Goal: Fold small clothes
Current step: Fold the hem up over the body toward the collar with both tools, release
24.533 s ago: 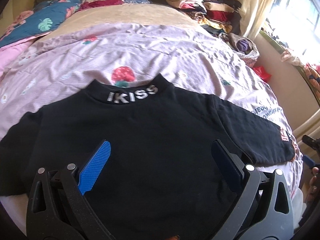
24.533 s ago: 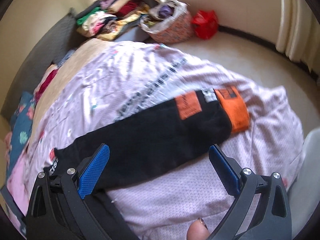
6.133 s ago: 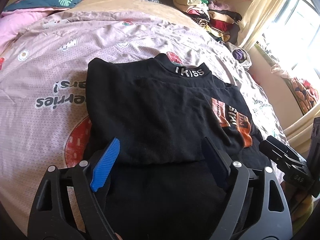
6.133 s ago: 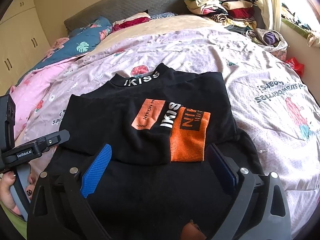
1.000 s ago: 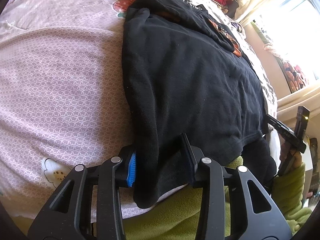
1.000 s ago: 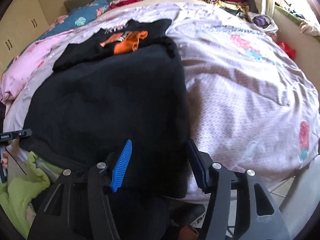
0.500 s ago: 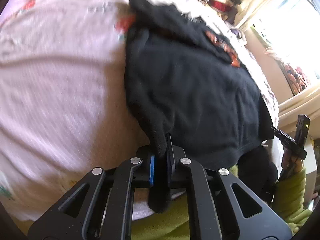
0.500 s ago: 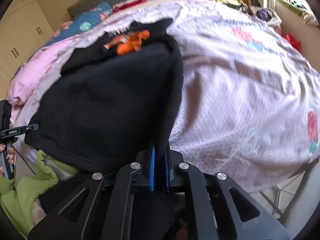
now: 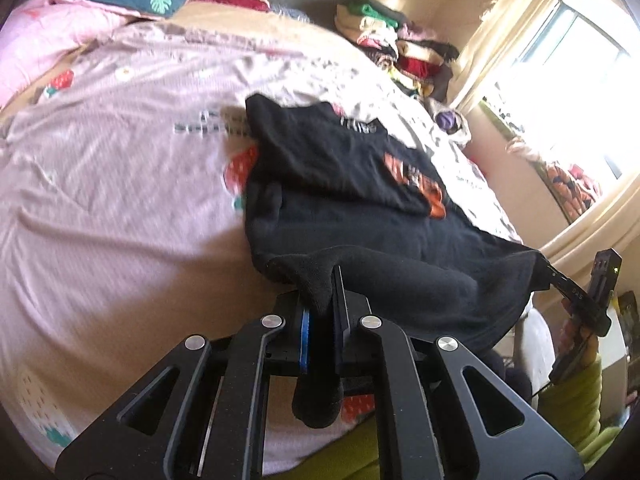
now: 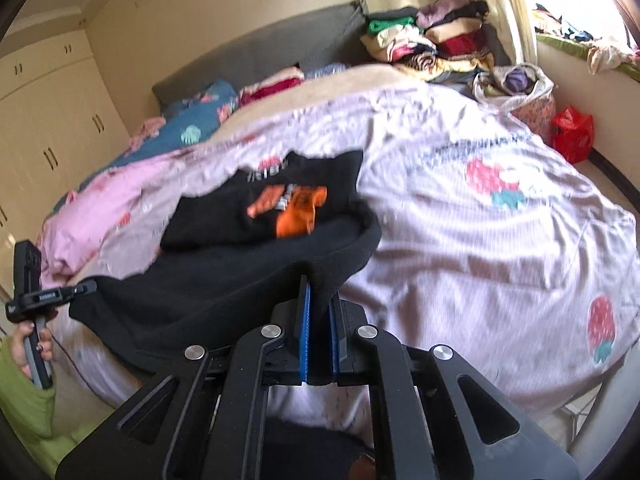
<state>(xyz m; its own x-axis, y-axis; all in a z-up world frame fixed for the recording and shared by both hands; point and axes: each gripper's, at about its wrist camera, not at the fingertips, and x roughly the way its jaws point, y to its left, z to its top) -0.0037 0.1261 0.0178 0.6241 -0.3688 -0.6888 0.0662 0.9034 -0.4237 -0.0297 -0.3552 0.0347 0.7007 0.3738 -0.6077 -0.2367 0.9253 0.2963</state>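
The left claw (image 9: 320,312) is sitting fully closed, its blue pads pinching a corner of the black sweatshirt (image 9: 360,232) hem, with a tuft of black cloth hanging down between and below the jaws. The right claw (image 10: 318,332) is likewise clamped tight on the other hem corner, the fabric rising out of its jaws toward 12 o'clock. Between the two corners the hem is hanging as a sagging edge off the bed, while the far part of the sweatshirt is lying on the pink strawberry-print bedspread (image 9: 120,184), its sleeves folded over the chest so the orange patches (image 10: 296,208) are showing on top. In the left wrist view the right claw's black body is appearing at 3 o'clock, gripped by a hand (image 9: 576,332) in a green sleeve (image 9: 568,400); in the right wrist view the left claw's body is showing at 9 o'clock, held by the other hand (image 10: 32,344). A pile of folded clothes (image 10: 432,44) is resting at the head of the bed toward 1 o'clock, beside a grey headboard (image 10: 256,56). A red bag (image 10: 572,140) is lying on the floor at 2 o'clock.
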